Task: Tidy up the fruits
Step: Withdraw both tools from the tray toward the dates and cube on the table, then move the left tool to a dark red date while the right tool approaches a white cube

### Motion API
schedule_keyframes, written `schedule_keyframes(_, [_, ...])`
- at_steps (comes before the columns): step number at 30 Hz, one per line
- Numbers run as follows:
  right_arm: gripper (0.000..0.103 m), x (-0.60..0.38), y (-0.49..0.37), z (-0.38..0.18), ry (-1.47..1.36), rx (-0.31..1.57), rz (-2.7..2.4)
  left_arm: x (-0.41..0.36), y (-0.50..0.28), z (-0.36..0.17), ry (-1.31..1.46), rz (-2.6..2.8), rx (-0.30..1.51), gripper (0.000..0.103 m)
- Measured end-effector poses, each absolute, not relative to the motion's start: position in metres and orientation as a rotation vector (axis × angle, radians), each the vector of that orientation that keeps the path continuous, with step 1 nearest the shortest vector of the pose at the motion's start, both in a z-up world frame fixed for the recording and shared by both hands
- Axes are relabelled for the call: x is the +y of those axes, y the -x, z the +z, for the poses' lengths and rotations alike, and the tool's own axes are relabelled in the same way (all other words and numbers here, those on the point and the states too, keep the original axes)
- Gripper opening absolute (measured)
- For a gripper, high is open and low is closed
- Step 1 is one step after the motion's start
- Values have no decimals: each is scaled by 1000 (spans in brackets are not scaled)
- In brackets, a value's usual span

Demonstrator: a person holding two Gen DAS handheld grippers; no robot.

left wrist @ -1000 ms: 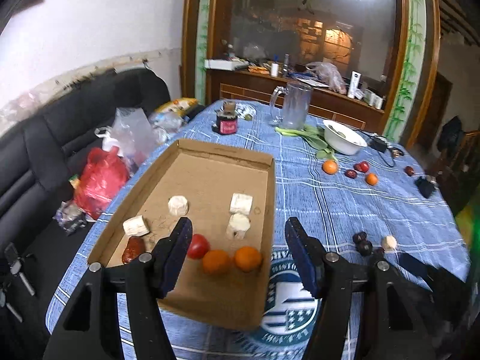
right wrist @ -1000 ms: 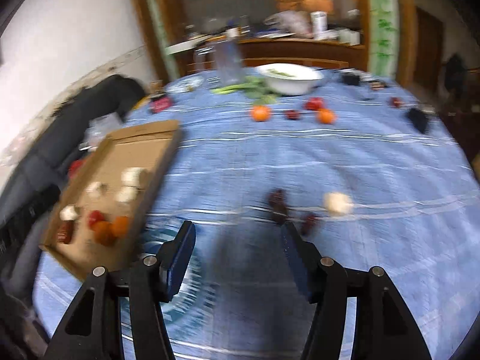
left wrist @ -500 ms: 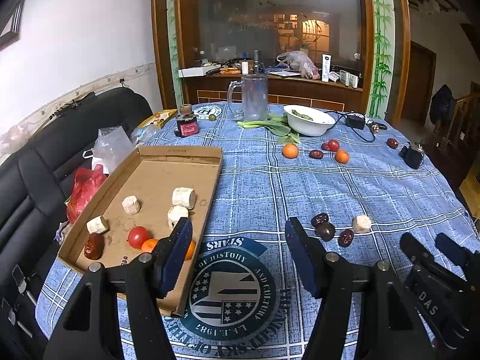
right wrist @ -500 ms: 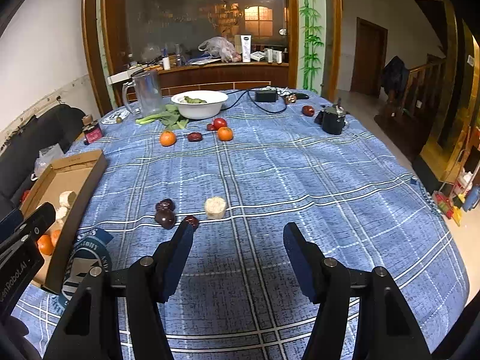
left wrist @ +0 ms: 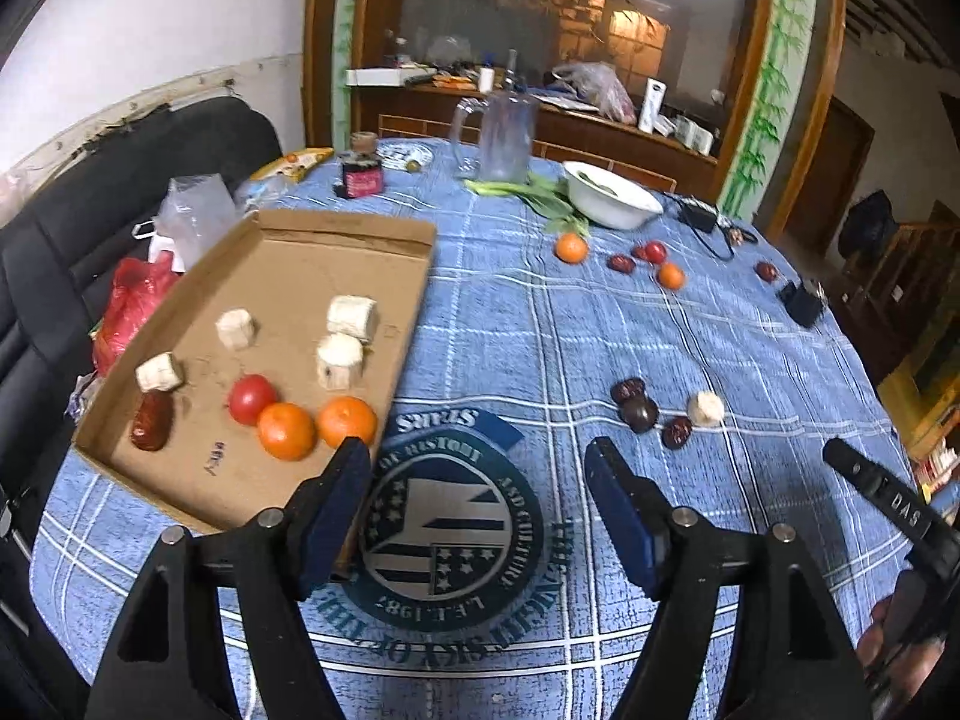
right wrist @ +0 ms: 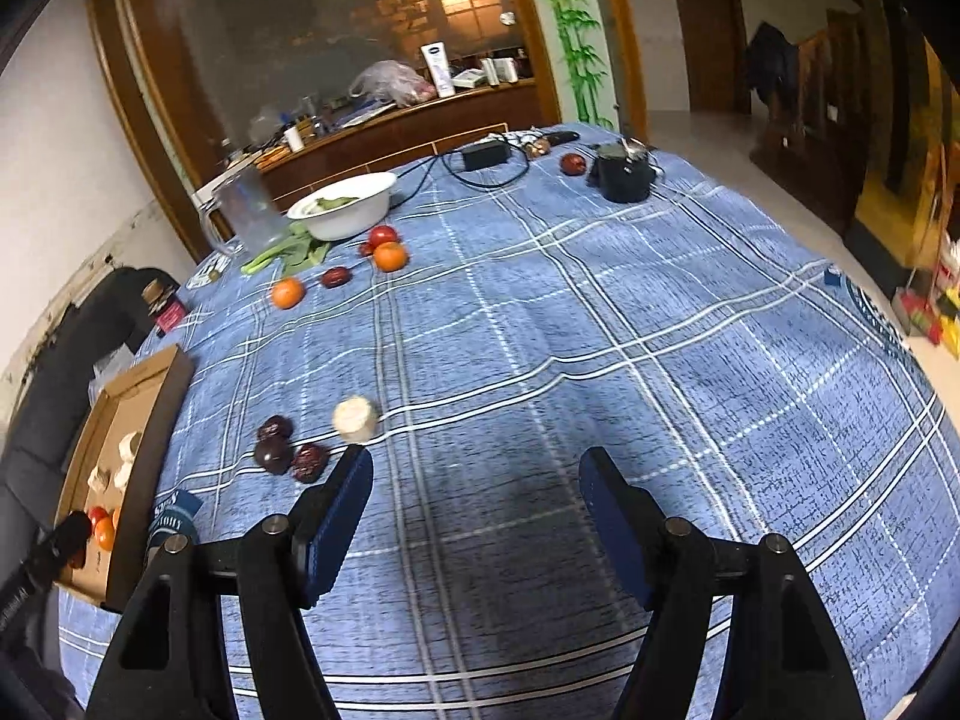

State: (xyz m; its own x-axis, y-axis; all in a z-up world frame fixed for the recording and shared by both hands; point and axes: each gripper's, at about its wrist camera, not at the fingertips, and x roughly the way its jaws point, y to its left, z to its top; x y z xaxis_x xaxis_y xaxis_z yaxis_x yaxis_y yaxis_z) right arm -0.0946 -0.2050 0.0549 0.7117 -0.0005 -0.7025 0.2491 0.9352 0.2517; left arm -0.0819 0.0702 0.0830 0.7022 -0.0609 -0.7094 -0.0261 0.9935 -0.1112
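A blue checked cloth covers the desk [left wrist: 600, 324]. Both the left claw [left wrist: 474, 480] and right claw [right wrist: 474, 486] have just been opening, empty. The cardboard tray [left wrist: 336, 228] at ten o'clock holds oranges [left wrist: 287, 431]; dark fruits [right wrist: 274, 455] lie loose, blurred.

Two oranges [left wrist: 317, 427], tomato [left wrist: 251, 398] in cardboard tray [left wrist: 336, 227], three dark fruits, perhaps dates [left wrist: 641, 411], on tablecloth

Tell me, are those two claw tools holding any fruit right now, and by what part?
Nothing is held. The left gripper and right gripper have just been opening, with only the blue tablecloth showing between their jaws.
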Motion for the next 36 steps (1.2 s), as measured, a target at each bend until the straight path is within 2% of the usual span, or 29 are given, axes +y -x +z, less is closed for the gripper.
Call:
schedule_keyframes(7, [75, -197, 84, 50, -319, 774, -73, 56, 74, 79, 94, -108, 774, 73])
schedule_keyframes(9, [72, -189, 78, 50, -296, 779, -46, 52, 72, 79, 78, -122, 765, 73])
schedule_keyframes(13, [62, -176, 64, 47, -260, 808, 4, 48, 65, 79, 65, -142, 755, 62])
schedule_keyframes(30, [62, -169, 20, 35, -228, 865, 65, 75, 31, 65, 138, -88, 794, 61])
schedule_keyframes(31, [61, -169, 18, 35, -228, 865, 72, 74, 31, 64, 136, -95, 796, 61])
schedule_keyframes(33, [49, -168, 14, 34, -234, 874, 91, 69, 29, 62, 130, -113, 803, 61])
schedule_keyframes(34, [48, -168, 11, 33, -238, 880, 99, 66, 29, 61, 128, -122, 804, 61])
schedule_keyframes(35, [48, -167, 9, 32, -244, 883, 106, 63, 28, 60, 124, -131, 806, 57])
schedule_keyframes(36, [48, -167, 6, 30, -248, 886, 110, 61, 27, 59, 117, -138, 809, 50])
